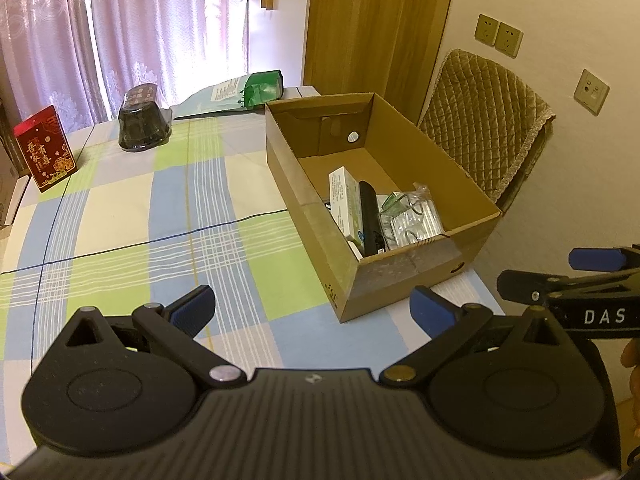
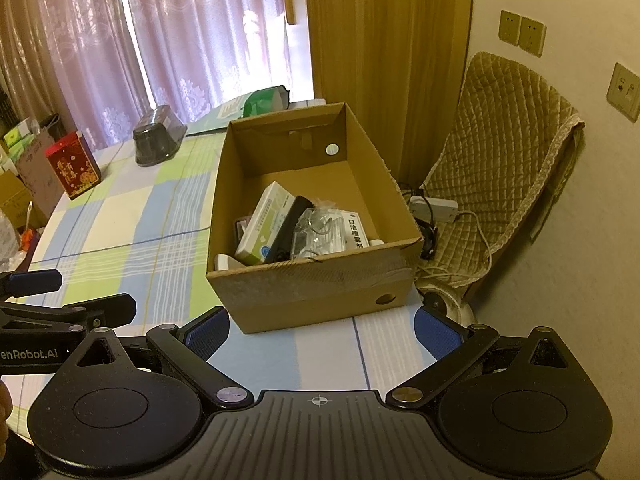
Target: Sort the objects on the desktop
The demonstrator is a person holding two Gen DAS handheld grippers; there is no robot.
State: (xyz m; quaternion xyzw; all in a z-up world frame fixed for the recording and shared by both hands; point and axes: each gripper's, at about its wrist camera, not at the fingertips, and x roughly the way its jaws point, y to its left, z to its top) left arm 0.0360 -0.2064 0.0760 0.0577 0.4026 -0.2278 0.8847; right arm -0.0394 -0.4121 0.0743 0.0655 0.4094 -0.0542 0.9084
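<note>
Both tongs hang over the near edge of the desk point(image 1: 120, 216), side by side and pinching nothing: the left tongs point(image 1: 312, 308) stand spread wide, and so do the right tongs point(image 2: 322, 334), each with bare checked cloth between its blue pads. That looks like a pause between pick-ups, with the hands kept low and ready.

The cardboard box point(image 2: 312, 292) sits at the right end of the desk, just beyond the tongs, its open top within easy reach. The sorted things lie heaped at its near end: a white-and-green carton point(image 2: 266, 220) leaning on a dark flat object point(image 2: 290, 222), with clear plastic packets point(image 2: 320, 232) beside them.

Still out on the cloth, well apart from the box, are a red packet point(image 1: 46, 148) standing far left, a dark wrapped tub point(image 1: 144, 122) beyond it, and a green bag point(image 1: 262, 88) lying at the far edge. These, I judge, are what remains to be gathered, though they may belong where they are.
</note>
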